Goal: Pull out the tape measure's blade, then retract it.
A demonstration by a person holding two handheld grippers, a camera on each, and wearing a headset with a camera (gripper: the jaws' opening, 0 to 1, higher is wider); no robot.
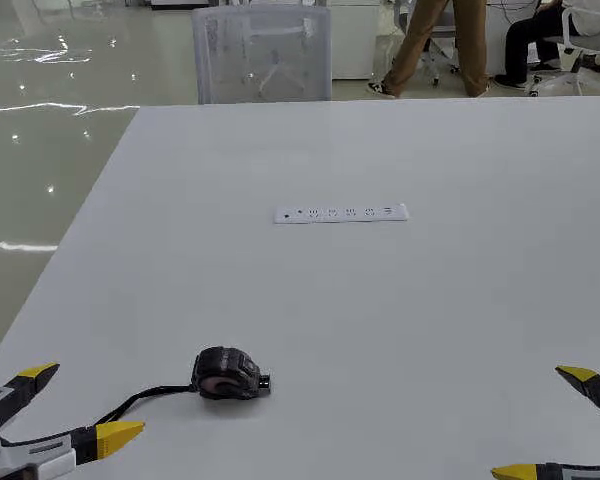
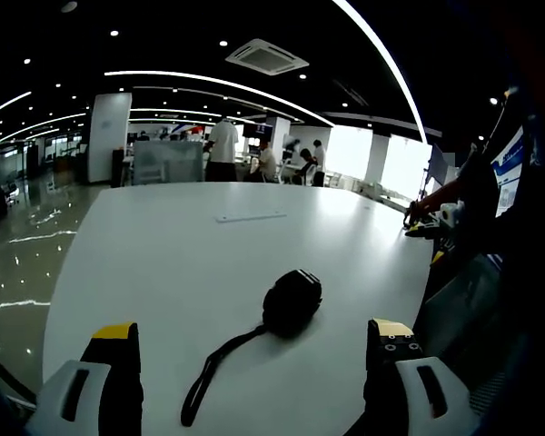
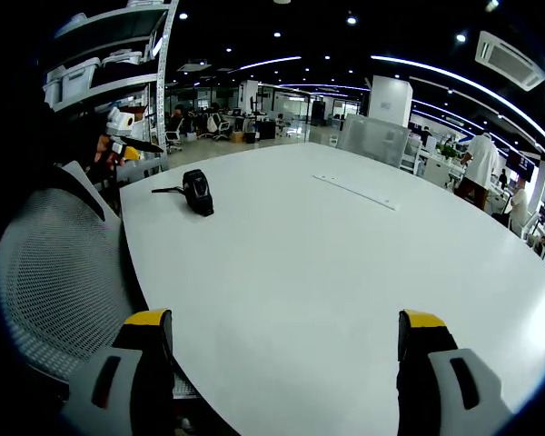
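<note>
Near the front edge of the white table [image 1: 460,330], left of centre, the tape measure [image 1: 228,373] rests untouched with its blade fully wound in. Risk noted: the case is small, rounded and loose on a smooth top. A pull on the blade hook [image 1: 264,381] without a firm hold on the body would likely drag the whole unit, and an unchecked release could whip the blade back. The case is black and compact, with a dull reddish face panel. A black wrist strap [image 1: 140,400] trails from it toward the left gripper [image 1: 80,402], which stands just beside the strap, jaws spread, holding nothing. The right gripper [image 1: 547,422] is well apart, likewise spread and empty. A power strip [image 1: 341,213] lies farther back.
</note>
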